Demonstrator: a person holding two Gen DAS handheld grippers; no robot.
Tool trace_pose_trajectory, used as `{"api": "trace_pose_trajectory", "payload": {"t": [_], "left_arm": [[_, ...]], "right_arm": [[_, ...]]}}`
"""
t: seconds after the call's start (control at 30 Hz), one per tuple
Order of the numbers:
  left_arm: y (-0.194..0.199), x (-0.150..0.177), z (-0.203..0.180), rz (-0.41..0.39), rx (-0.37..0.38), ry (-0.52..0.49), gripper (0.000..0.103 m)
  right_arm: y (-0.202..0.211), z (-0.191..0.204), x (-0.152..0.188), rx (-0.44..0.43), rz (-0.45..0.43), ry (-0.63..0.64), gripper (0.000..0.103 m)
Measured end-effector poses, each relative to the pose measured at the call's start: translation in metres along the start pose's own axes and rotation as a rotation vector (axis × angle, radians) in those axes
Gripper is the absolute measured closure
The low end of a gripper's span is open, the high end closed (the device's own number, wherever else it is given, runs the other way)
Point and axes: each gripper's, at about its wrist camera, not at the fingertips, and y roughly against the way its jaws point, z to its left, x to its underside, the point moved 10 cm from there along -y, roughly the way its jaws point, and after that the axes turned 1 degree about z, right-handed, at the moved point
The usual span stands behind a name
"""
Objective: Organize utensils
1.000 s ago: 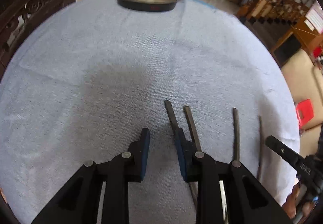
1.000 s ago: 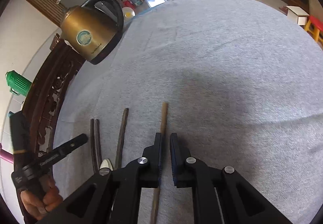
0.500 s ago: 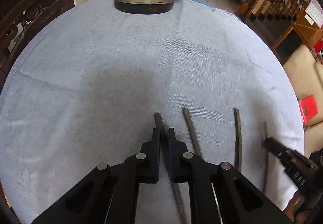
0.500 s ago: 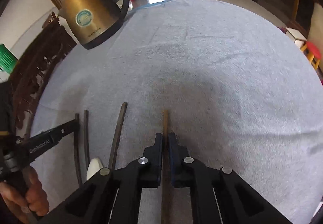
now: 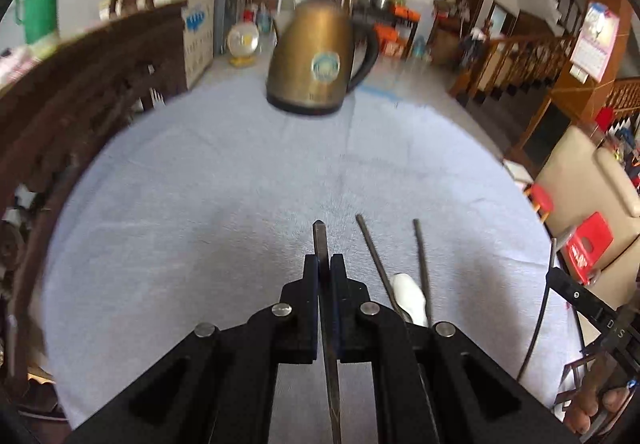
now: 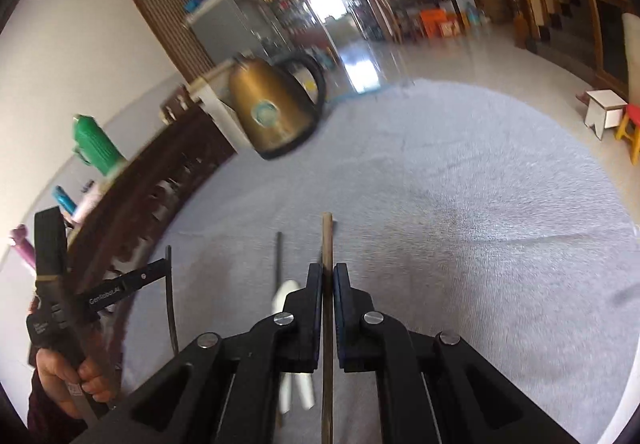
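Note:
My left gripper (image 5: pixel 324 260) is shut on a dark chopstick (image 5: pixel 319 234), which sticks out past the pads above the blue-grey cloth (image 5: pixel 200 224). Two more dark chopsticks (image 5: pixel 371 256) lie on the cloth to its right, with a white spoon (image 5: pixel 408 298) between them. My right gripper (image 6: pixel 328 268) is shut on a brown chopstick (image 6: pixel 327 240). In the right wrist view the left gripper (image 6: pixel 134 284) shows at the left edge with its chopstick (image 6: pixel 171 304). One dark chopstick (image 6: pixel 278 260) and the white spoon (image 6: pixel 286 294) lie on the cloth (image 6: pixel 480 203) there.
A brass-coloured kettle (image 5: pixel 316 63) (image 6: pixel 272 107) stands at the far edge of the round table. A dark carved wooden chair back (image 5: pixel 72 103) runs along the left side. A person's hand (image 6: pixel 68 380) grips the left tool's handle. A red stool (image 5: pixel 588 244) stands off the table's right side.
The left jaws closed on the dark chopstick. Both grippers then rose and tilted up with their chopsticks, so the kettle and the room now fill the upper view.

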Motion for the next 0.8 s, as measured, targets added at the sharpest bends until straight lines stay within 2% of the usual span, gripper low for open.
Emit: {"api": "trace_pose_trajectory", "payload": {"t": [0.13,0.3,0.47,0.8], "left_arm": [[0.059,0.001,-0.005,-0.128,0.008,0.001,0.098],[0.109,0.008,-0.017,-0.23,0.009,0.0,0.098],[0.141,0.01,-0.026,-0.303,0.025,0.008,0.098],[0.202,-0.005,-0.046,-0.429,0.033,-0.015,0.098]], "right_arm": [[0.037,0.015,0.005,-0.009,-0.08,0.006,0.097],[0.076,0.028,0.003,-0.009,-0.181,0.017,0.097],[0.116,0.046,0.004,-0.016,-0.276,0.04,0.097],[0.177,0.081,-0.005,0.014,-0.433,0.114,0.097]]}}
